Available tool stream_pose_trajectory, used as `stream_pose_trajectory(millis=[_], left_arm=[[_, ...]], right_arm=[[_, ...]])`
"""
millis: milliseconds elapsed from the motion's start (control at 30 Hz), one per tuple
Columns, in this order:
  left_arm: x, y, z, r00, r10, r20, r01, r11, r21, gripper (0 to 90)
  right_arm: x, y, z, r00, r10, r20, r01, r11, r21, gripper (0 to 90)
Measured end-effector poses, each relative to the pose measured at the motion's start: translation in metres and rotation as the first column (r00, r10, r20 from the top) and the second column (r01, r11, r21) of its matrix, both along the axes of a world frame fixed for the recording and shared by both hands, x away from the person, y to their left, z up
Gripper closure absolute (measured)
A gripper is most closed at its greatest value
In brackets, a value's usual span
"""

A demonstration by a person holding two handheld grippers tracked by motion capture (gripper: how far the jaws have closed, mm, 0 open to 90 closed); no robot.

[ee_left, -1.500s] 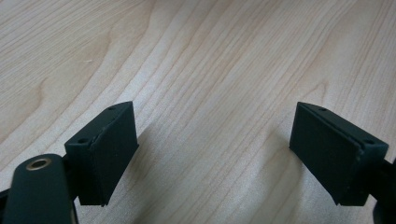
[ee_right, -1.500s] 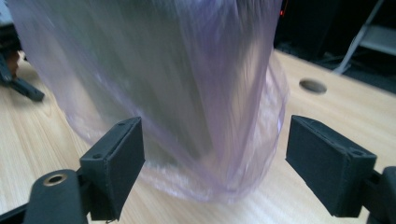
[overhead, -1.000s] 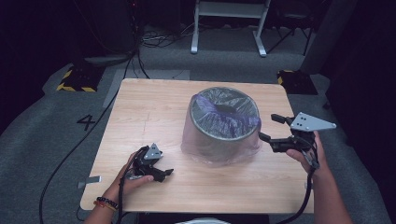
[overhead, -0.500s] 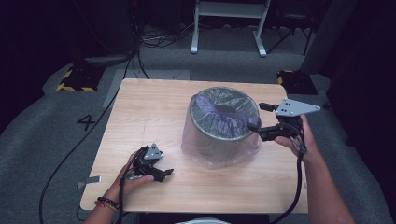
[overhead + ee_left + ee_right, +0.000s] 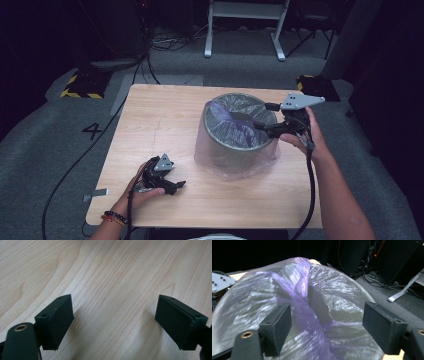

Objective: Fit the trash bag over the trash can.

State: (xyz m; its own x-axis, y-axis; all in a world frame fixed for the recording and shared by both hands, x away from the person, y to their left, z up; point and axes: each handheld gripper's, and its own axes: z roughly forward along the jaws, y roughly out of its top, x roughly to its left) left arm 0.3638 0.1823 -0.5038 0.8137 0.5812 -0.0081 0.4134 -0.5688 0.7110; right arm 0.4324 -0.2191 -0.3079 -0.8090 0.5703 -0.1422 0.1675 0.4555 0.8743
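The bin [image 5: 235, 135], covered with a purple plastic bag [image 5: 307, 315], stands on the right half of the worktop [image 5: 150, 120]. The right gripper [image 5: 264, 116] hovers over its rim; its fingers have just been closing a little but are wide apart and hold nothing. The left gripper [image 5: 176, 185] rests on the worktop, fingers wide open and empty.

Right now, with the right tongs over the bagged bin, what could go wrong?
1. The right tongs stand open above the purple bag; the thin film could slip out or tear when pinched.
2. The left tongs rest on the table, so the bin is unbraced and may shift.
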Motion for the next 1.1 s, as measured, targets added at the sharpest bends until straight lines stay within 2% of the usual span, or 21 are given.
stream_pose_trajectory(millis=[100,200,433,667,767,867,1000,1100], left_arm=[[0.000,0.000,0.000,1.0000,0.000,0.000,0.000,1.0000,0.000,14.7],[0.000,0.000,0.000,1.0000,0.000,0.000,0.000,1.0000,0.000,14.7],[0.000,0.000,0.000,1.0000,-0.001,0.000,0.001,1.0000,0.000,14.7],[0.000,0.000,0.000,1.0000,-0.002,-0.001,0.002,1.0000,-0.001,14.7],[0.000,0.000,0.000,1.0000,-0.003,-0.001,0.003,1.0000,-0.001,14.7],[0.000,0.000,0.000,1.0000,-0.004,-0.001,0.004,1.0000,-0.001,14.7],[0.000,0.000,0.000,1.0000,-0.005,-0.001,0.005,1.0000,-0.001,14.7],[0.000,0.000,0.000,1.0000,-0.005,-0.001,0.005,1.0000,-0.001,14.7]], right_arm=[[0.006,0.006,0.000,0.9997,0.012,-0.022,-0.012,1.000,0.021,22.8],[0.007,0.012,0.000,0.9994,0.024,-0.025,-0.023,1.000,0.016,22.2],[0.012,0.032,-0.004,0.9980,0.029,-0.056,-0.032,0.999,-0.043,21.2],[0.018,0.039,-0.012,0.9938,0.024,-0.109,-0.033,0.996,-0.081,19.4],[0.019,0.042,-0.015,0.9910,0.032,-0.130,-0.047,0.992,-0.115,19.0],[0.017,0.044,-0.016,0.9898,0.056,-0.131,-0.075,0.986,-0.149,18.8],[0.017,0.045,-0.020,0.9883,0.052,-0.143,-0.080,0.977,-0.196,20.0],[0.018,0.044,-0.023,0.9875,0.042,-0.152,-0.071,0.979,-0.191,22.4]])
